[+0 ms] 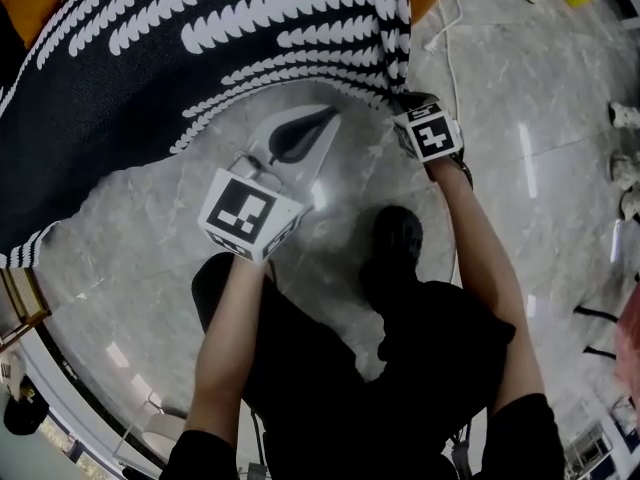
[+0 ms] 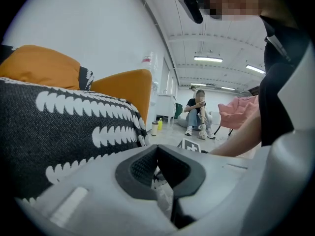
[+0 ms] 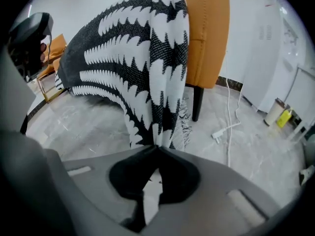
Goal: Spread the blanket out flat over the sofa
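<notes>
Over the sofa (image 3: 206, 33) front, the blanket (image 3: 142, 68) hangs bunched, running up and away from the right gripper (image 3: 157, 149), whose jaws pinch its hem. The left gripper (image 2: 157, 149), jaws together and apparently empty, sits near, with the blanket to its left. Marble floor (image 3: 74, 127) below, open room.

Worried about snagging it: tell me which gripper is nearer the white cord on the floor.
Right. The right gripper, shut on the edge of the blanket, sits just beside the white cord; the left gripper is farther away, over the floor to its left.
</notes>
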Demonstrator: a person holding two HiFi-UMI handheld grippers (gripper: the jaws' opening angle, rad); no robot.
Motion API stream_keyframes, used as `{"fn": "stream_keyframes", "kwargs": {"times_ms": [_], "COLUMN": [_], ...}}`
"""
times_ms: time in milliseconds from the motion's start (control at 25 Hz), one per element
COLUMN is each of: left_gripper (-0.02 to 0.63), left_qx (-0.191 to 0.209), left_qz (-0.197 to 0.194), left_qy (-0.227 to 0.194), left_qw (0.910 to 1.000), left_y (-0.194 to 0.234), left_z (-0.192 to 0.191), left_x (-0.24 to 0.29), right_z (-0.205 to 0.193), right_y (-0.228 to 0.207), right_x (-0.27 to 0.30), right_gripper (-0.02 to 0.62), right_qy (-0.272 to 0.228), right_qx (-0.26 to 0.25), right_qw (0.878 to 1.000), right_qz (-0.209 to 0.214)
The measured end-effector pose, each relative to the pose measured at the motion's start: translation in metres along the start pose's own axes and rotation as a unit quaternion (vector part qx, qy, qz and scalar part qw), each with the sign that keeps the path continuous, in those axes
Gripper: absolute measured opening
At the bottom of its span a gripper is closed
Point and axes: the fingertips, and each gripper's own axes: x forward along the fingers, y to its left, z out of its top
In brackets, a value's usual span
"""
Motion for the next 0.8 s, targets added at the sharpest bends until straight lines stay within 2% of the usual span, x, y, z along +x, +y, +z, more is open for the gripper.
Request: {"fn": "stream_keyframes", "kwargs": {"times_ms": [240,480,560,680,800], "left_gripper": [0.011,0.011,0.011,0.011,0.011], "left_qx": [-0.012,-0.017,-0.015,-0.016,-0.018], "left_qz": [0.011,0.014,0.013,0.014,0.014], "left_qy": [-0.009,-0.009,-0.008,-0.01,-0.007], "left_qw": [0.9998,0.9997,0.9998,0.9997,0.9997], "left_y": [0.004,0.001,0.0,-0.002,-0.004], "left_z": [0.001,-0.006,-0.006,-0.003,0.001], "left_x": [-0.012,-0.018,-0.017,-0.017,-0.016], "right_z": [-0.006,0.01,0.017,0.019,0.011], "right_y": [-0.004,-0.019,-0.022,-0.016,-0.009], "right_x": [-0.002,-0.013,-0.017,-0.021,-0.023], "right_gripper": [0.008,0.015,0.041,0.13,0.141], "right_qy": [-0.012,-0.05,-0.062,-0.077,-0.074], "right_qx": [0.048,0.006,-0.008,-0.008,-0.004], "right_qw": [0.999,0.999,0.997,0.996,0.996], "right_qz": [0.012,-0.018,-0.036,-0.047,-0.041]}}
